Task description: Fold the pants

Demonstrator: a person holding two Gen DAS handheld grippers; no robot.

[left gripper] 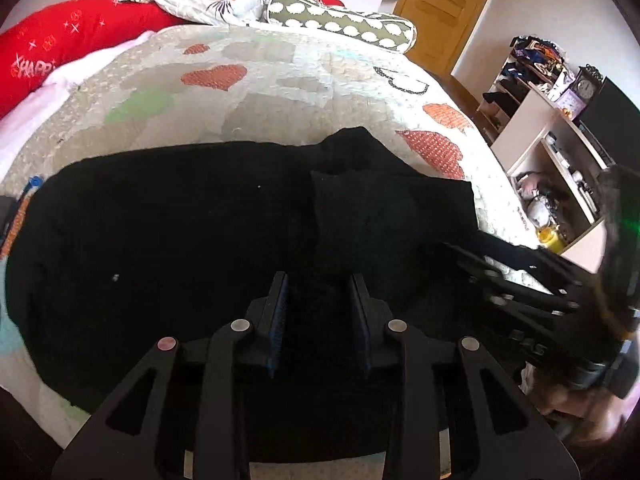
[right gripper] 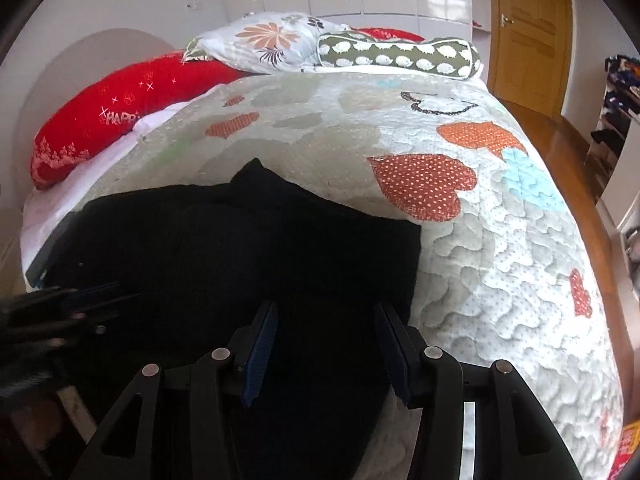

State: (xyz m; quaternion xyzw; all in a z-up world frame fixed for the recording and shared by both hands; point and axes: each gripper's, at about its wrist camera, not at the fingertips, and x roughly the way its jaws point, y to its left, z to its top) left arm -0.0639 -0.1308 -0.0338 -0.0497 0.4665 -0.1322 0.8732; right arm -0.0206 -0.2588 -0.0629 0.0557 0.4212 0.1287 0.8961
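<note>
Presently, the black fabric pants [left gripper: 180, 248] lie spread flat on the near part of a bed covered by a pale quilted bedspread with orange and red heart patches [right gripper: 460, 248]. A folded-over layer of the same cloth sits raised near the garment's far right portion, with a small peak of fabric rising at the far edge. In the left wrist view, the left gripper [left gripper: 320, 320] points down over the near middle of the pants; its blue-padded fingers [left gripper: 278, 320] stand a narrow way apart, and only dark cloth shows in the gap. Whether the pads pinch any of it cannot be told, since black fabric and black fingers merge. In the right wrist view, the right gripper [right gripper: 326, 350] hangs above the garment's near right corner with its fingers roughly half spread; the cloth lies below and between them, and no pad is seen pressing on it. The right finger sits just beside the garment's right edge, where the bedspread begins. Each gripper appears blurred at the margin of the other's view. At the head of the bed rest a long red bolster with white lettering [right gripper: 120, 112], a white floral pillow [right gripper: 264, 40] and a green cylindrical cushion with white motifs [right gripper: 400, 54]. A wooden door [right gripper: 528, 28] stands beyond the bed.
</note>
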